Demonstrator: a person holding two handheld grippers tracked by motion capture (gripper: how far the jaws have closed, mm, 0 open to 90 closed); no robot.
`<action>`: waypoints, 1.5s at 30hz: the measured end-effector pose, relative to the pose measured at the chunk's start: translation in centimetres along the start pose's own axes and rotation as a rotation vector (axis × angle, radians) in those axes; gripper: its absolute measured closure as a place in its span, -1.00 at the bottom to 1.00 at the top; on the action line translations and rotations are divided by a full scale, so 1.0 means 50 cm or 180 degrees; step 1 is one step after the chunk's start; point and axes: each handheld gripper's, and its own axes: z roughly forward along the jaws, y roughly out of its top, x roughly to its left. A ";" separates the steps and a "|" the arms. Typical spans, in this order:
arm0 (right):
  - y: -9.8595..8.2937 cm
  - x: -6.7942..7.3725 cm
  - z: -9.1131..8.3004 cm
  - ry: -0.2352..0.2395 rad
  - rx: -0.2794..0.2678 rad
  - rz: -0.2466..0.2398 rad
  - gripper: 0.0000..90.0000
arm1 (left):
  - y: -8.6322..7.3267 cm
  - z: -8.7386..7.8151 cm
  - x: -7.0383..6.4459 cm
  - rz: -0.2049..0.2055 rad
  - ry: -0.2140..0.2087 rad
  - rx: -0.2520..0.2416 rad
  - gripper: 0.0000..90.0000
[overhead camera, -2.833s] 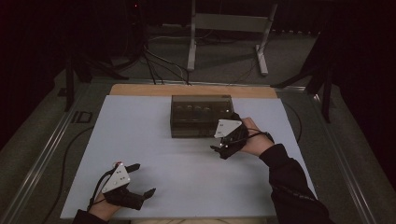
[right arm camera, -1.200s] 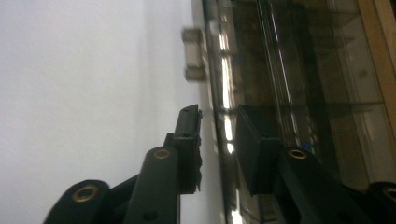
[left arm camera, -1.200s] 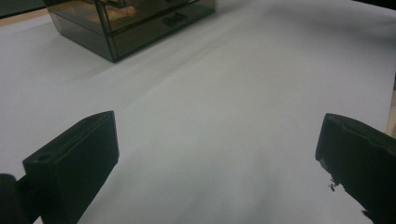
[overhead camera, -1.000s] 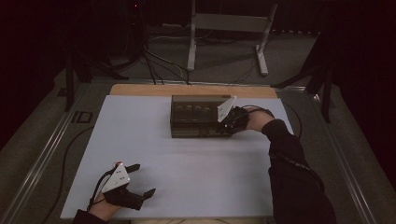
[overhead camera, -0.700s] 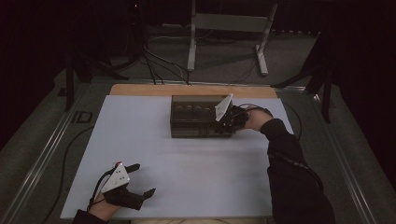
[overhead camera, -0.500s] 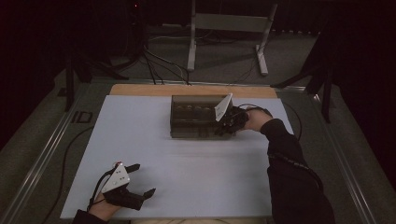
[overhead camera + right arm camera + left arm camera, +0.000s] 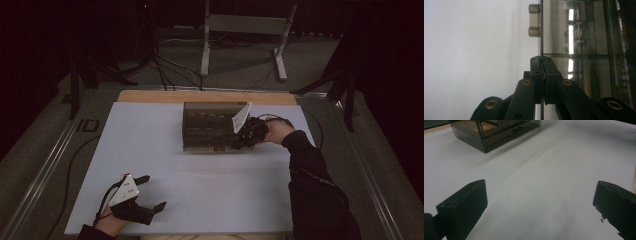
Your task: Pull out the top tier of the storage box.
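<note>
A smoked, see-through drawer box (image 7: pixel 210 126) is seen just above the middle of the high view, standing on the white sheet (image 7: pixel 200 190) that covers the table (image 7: pixel 150 96). The right hand-held gripper (image 7: pixel 240 141) is pressed against the box's lower right corner, at the front face; its jaw tips are largely masked there by its own dark body and grey plate. In the right gripper view the frame is turned on its side, and the right hand-held gripper (image 7: pixel 543 65) is shown with its two jaws brought together on a thin edge of the box front, a drawer panel (image 7: pixel 574 45) by the look of it. A small clear handle (image 7: pixel 534 20) is seen higher up the same edge, free of the jaws. The contents behind the tinted panel are reduced to bright reflections and cannot be made out. The left hand-held gripper (image 7: pixel 150 192) is found at the lower left of the high view, low over the sheet and well apart from the box, with its jaws spread wide and nothing between them. In the left gripper view the box (image 7: pixel 494 132) is cut off by the top edge, and the right jaw by the frame's right border.
</note>
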 end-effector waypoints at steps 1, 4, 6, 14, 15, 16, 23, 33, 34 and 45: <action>0.000 0.002 0.000 0.0004 -0.0001 0.0011 0.98 | 0.000 0.000 0.000 0.0000 0.0000 0.0005 -1.00; -0.001 0.009 0.001 0.0003 -0.0013 0.0008 0.98 | 0.000 0.000 0.000 0.0001 0.0000 -0.0006 -1.00; -0.003 0.014 0.001 0.0001 -0.0044 0.0007 0.98 | 0.000 0.000 0.000 0.0006 0.0006 0.0011 -1.00; -0.008 0.023 0.003 -0.0005 -0.0061 -0.0034 0.98 | 0.000 0.000 0.000 0.0005 0.0004 0.0000 -1.00; -0.008 0.023 0.003 -0.0001 -0.0066 -0.0025 0.98 | 0.000 0.000 0.000 0.0007 0.0005 0.0008 -1.00; -0.009 0.024 0.004 -0.0003 -0.0070 -0.0015 0.98 | 0.000 0.001 0.000 0.0004 0.0005 0.0011 -1.00; -0.011 0.025 0.007 -0.0031 -0.0056 -0.0014 0.97 | 0.000 0.001 0.000 0.0002 0.0003 0.0010 -1.00; -0.012 0.024 0.008 -0.0022 -0.0063 0.0039 0.95 | 0.000 0.001 0.000 0.0006 0.0002 0.0017 -1.00; -0.012 0.024 0.009 -0.0020 -0.0067 0.0057 0.95 | 0.000 0.001 0.000 0.0007 0.0002 0.0016 -1.00; -0.020 0.029 -0.017 -0.0292 -0.0149 0.0233 0.43 | 0.000 0.001 0.000 0.0001 -0.0001 0.0016 -1.00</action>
